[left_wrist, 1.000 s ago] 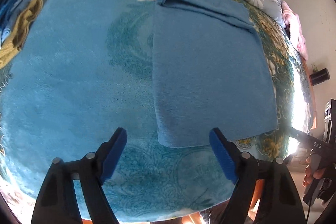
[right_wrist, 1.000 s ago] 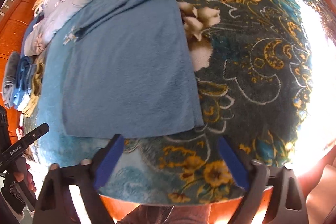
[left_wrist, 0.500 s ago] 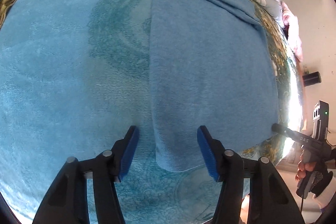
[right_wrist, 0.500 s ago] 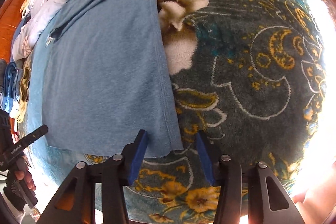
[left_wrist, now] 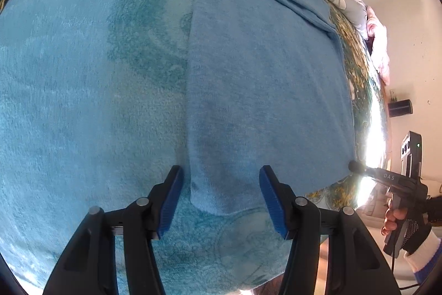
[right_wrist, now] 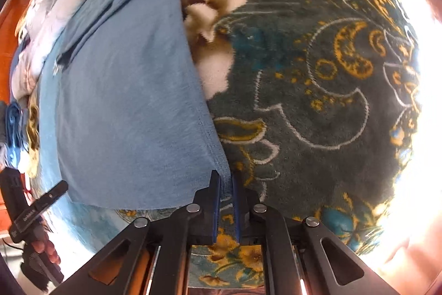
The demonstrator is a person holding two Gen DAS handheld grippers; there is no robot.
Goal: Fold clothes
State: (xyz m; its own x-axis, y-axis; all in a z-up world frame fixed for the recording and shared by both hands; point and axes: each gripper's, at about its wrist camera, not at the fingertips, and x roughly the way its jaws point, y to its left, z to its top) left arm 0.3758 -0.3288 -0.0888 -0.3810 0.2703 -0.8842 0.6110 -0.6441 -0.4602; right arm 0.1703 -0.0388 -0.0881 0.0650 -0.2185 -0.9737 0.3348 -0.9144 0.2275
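On the bed (left_wrist: pixel 83 101), mid-frame in both views: blue garment (left_wrist: pixel 262 87), lying flat on a patterned blanket (right_wrist: pixel 317 73). Lower left view: left gripper (left_wrist: pixel 221 198), jaws closing, straddling the garment's near corner, pads apart. Lower right view: right gripper (right_wrist: pixel 226 201), jaws closing, clamped on the garment's hem corner.

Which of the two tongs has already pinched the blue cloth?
The right tongs, closing on the blue cloth's near corner. The left tongs, also closing, only straddle its other corner.
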